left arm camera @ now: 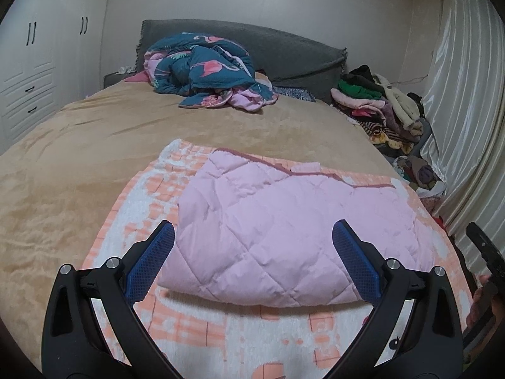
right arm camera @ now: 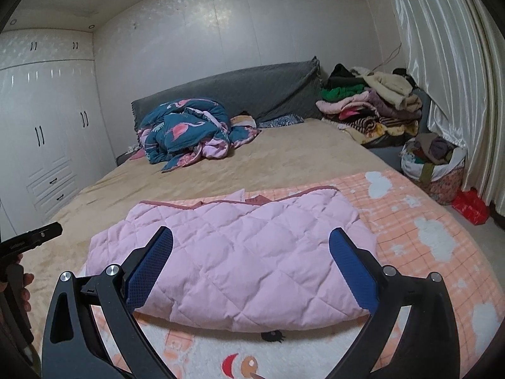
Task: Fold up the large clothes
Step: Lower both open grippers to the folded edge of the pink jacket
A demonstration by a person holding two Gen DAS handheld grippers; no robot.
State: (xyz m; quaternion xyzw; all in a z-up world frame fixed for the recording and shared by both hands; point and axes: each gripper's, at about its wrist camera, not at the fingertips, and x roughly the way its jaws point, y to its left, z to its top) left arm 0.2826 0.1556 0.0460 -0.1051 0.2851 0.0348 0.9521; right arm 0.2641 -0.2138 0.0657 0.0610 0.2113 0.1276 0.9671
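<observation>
Fingers on both grippers stand spread wide and grasp nothing: the left gripper (left arm camera: 254, 255) and the right gripper (right arm camera: 251, 257) each frame the pink quilted garment (left arm camera: 277, 233) between their blue pads (left arm camera: 151, 265) without touching it. That garment lies folded into a thick bundle on the peach checked blanket (left arm camera: 176, 319), which is spread over the near end of the bed (left arm camera: 79, 164).

My reading is that a fold has been laid down and let go, so the step in hand is to check the bundle and tidy it or fold it once more. To do that well, I would take the cloth at two corners of one edge, pinch through all layers so the padded inner ones do not slide, lift both ends evenly and lay the edge down square (puffy quilting tends to spring back open). The maroon-trimmed far edge (right arm camera: 268, 197) looks slightly uneven and may want smoothing.

Both grippers point forward and somewhat downward over the near edge of the bundle, held side by side; each view catches the other handle and the person's hand (right arm camera: 22, 287) at its margin. Farther off lie a teal flamingo quilt (left arm camera: 205, 69) and a pile of clothes (left arm camera: 378, 104).
</observation>
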